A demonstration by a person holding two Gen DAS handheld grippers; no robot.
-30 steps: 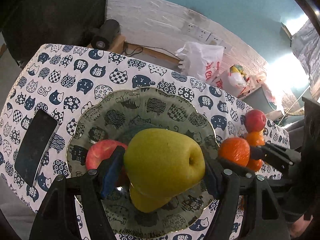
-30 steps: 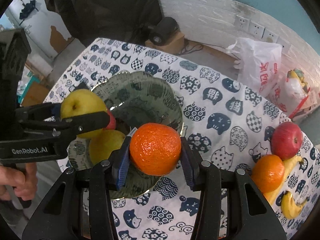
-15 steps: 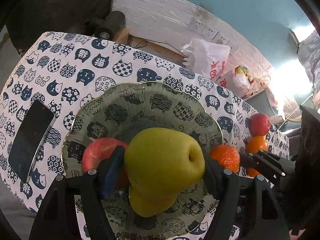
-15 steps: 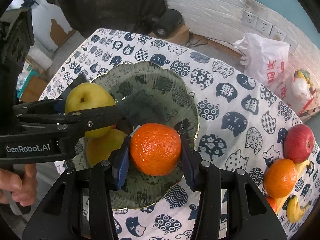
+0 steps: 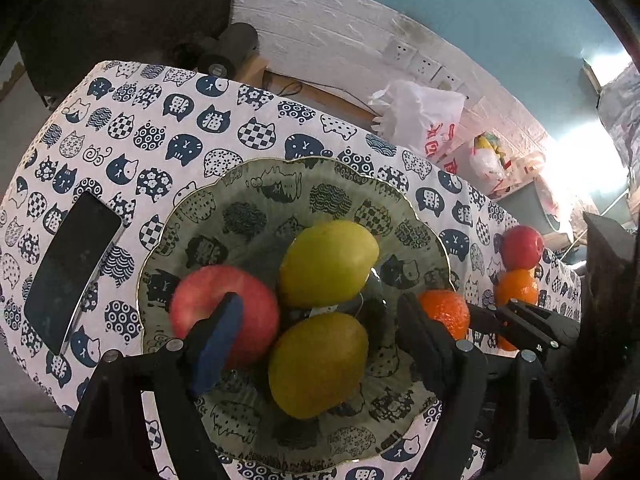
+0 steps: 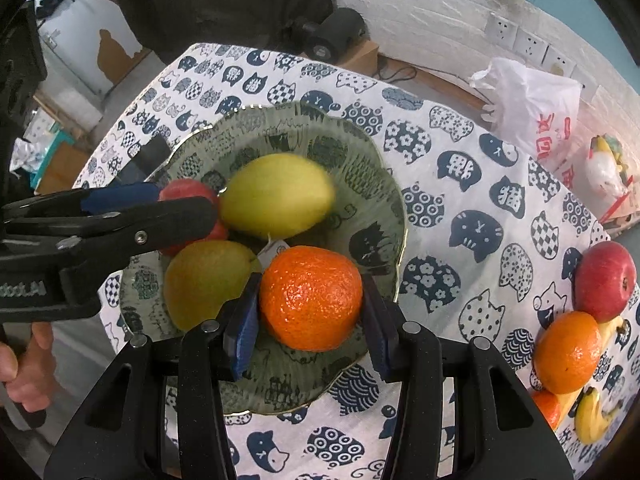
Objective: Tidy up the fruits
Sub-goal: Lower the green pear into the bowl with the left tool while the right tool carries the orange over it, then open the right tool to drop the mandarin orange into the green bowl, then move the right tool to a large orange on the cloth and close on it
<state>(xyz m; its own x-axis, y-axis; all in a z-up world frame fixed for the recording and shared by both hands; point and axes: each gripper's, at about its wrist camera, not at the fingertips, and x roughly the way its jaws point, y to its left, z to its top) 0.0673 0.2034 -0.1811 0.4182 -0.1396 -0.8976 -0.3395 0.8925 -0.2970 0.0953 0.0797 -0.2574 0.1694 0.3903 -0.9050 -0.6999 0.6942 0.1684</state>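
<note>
**Cat-print worktop, fruit in the glass plate**

On the cat-print worktop (image 5: 256,128), the left gripper (image 5: 320,320) gapes empty over the plate (image 5: 240,184); two pears and an apple (image 5: 208,300) lie ahead. The right gripper (image 6: 310,314) clamps an orange (image 6: 312,296) above the plate's near edge.

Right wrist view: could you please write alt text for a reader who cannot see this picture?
The right gripper holds an orange over the near edge of a green glass plate containing two yellow-green pears and a red apple. The open left gripper reaches in from the left.
</note>
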